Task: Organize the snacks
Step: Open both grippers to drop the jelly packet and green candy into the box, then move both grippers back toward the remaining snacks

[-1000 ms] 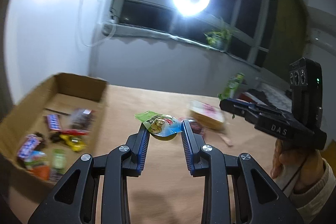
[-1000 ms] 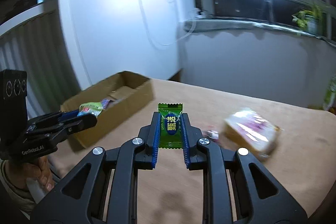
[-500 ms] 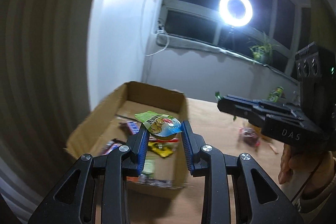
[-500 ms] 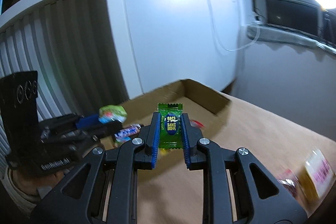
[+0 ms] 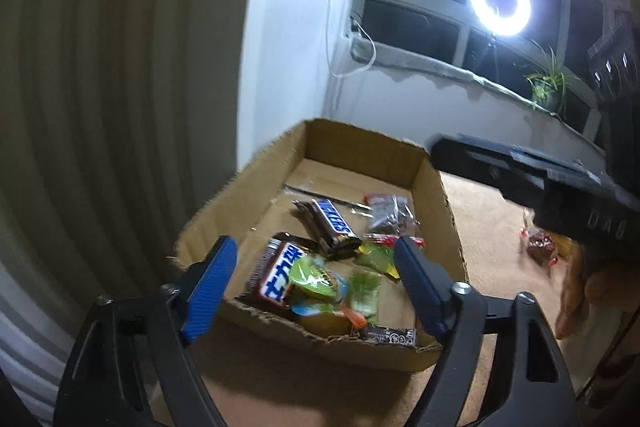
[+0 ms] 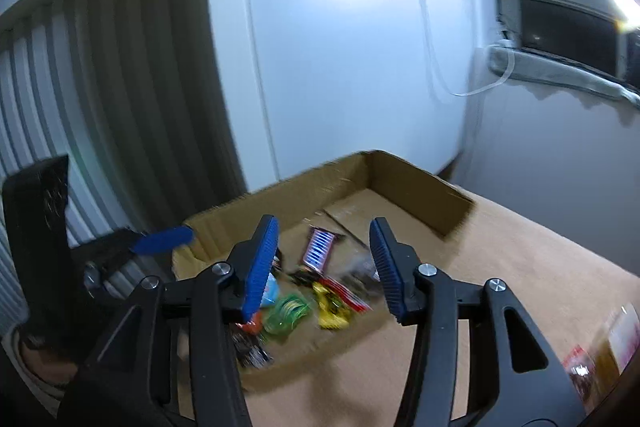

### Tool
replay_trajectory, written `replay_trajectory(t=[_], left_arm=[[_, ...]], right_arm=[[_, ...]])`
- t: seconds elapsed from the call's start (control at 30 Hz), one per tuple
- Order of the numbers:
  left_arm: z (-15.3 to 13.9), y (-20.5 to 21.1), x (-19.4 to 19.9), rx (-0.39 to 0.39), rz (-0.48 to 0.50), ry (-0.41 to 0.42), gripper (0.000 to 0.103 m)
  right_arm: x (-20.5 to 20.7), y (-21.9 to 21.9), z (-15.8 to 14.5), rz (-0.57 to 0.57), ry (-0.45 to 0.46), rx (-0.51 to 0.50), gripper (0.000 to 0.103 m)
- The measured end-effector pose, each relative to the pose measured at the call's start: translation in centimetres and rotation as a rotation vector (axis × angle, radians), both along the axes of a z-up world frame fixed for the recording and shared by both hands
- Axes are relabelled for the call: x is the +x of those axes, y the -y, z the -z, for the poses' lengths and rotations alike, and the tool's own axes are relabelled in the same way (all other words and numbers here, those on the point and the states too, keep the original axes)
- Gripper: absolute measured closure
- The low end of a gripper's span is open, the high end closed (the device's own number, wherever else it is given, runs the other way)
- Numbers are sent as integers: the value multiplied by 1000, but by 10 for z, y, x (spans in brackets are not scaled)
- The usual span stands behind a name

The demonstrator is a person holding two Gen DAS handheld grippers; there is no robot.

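Left gripper [image 5: 316,279] and right gripper [image 6: 324,263] above cardboard box [image 5: 362,143], fingers spread

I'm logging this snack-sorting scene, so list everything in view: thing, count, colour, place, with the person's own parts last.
cardboard box: one, brown, on the table by the white wall
Snickers bars: two readable, brown and blue, inside the box
green-topped jelly cup: one, near the box's front wall
green candy: one, blurred, inside the box
yellow wrapper: one, blurred, inside the box
dark red packet: one, in the box toward its right wall
red-wrapped snack: one, on the table right of the box
table: one, tan
ring light: one, white, at the window
potted plant: one, green, on the sill
left tongs: open, over the box
right tongs: open, over the box
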State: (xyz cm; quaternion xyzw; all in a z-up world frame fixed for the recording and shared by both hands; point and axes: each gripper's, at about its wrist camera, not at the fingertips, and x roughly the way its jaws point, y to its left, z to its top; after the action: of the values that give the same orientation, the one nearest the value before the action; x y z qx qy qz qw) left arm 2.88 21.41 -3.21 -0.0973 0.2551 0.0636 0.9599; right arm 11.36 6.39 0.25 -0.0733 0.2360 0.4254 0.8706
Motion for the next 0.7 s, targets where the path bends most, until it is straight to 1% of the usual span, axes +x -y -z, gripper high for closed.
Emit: replay_trajectory(t=[0.03, 0.07, 0.1, 0.13, 0.27, 0.37, 0.53, 0.7], left_arm=[[-2, -1, -3, -5, -2, 6, 22], [-3, -3, -5, -10, -6, 8, 22], [-4, -4, -5, -15, -11, 10, 22], [-5, -5, -5, -19, -14, 13, 22], [-10, -8, -9, -44, -22, 28, 22], [-16, -2, -10, -51, -7, 34, 22], [-27, 20, -12, -31, 44, 50, 22], [-31, 45, -11, -15, 92, 51, 22]], right_arm=[[-1, 6, 1, 16, -8, 4, 43], [-4, 14, 4, 42, -11, 6, 37], [-6, 18, 5, 63, -7, 5, 30], [-10, 23, 6, 85, 1, 7, 26], [-23, 37, 13, 142, 16, -9, 23], [-30, 48, 17, 170, 10, -10, 18], [-36, 70, 22, 201, 0, -28, 18], [-43, 97, 22, 230, 7, -37, 17]])
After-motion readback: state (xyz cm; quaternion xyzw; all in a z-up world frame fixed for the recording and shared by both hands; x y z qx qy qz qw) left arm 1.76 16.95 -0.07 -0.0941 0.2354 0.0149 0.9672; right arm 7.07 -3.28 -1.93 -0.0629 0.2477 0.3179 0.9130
